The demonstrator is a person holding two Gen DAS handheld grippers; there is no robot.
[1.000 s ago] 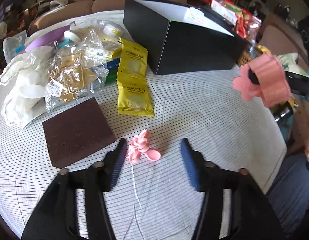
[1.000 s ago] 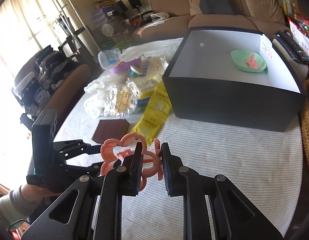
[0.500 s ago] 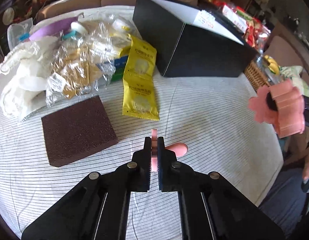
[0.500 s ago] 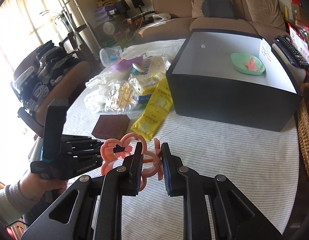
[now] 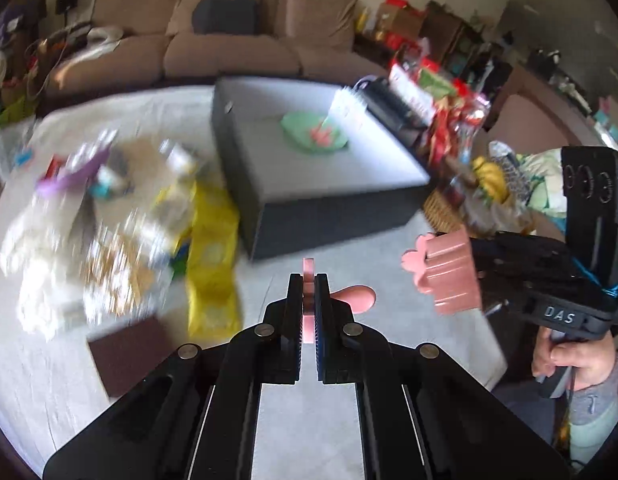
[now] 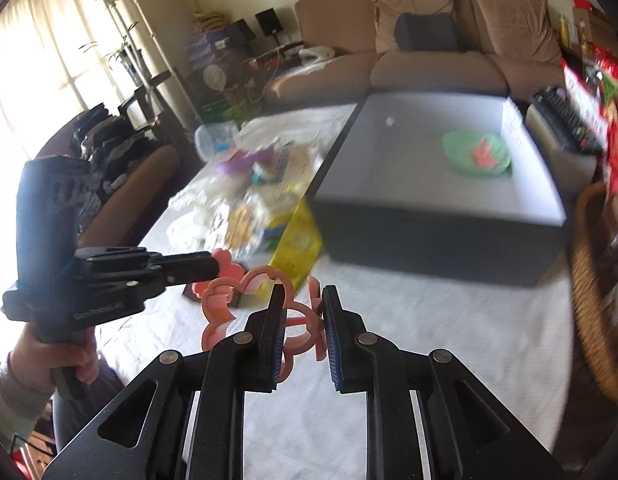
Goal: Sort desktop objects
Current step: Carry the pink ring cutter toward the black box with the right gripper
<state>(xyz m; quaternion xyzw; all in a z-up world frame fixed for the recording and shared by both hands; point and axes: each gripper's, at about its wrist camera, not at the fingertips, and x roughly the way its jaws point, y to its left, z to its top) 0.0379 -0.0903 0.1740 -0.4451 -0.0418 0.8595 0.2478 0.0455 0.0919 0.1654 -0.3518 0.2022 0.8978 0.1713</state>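
My left gripper (image 5: 308,280) is shut on a small pink flower-shaped piece (image 5: 355,298) and holds it above the striped tablecloth. In the right wrist view the left gripper (image 6: 213,266) comes in from the left with that pink piece (image 6: 229,267) at its tips. My right gripper (image 6: 302,300) is shut on a pink flower-shaped cutter (image 6: 225,308), which the left wrist view shows at the right (image 5: 449,276). Beyond both stands the black box (image 6: 429,248) with a white inside. It holds a green dish (image 6: 477,154) with a pink piece on it.
A blurred pile of plastic-wrapped packets (image 5: 109,248) and yellow sachets (image 5: 213,256) lies left of the box, with a brown block (image 5: 129,354) nearer me. A wicker basket (image 6: 589,280) stands off the table's right edge. A sofa (image 6: 429,60) lies behind.
My left gripper shut on the small pink piece and lifted it off the cloth. My right gripper rose a little with the cutter in it. The box's inside has come into the left view.
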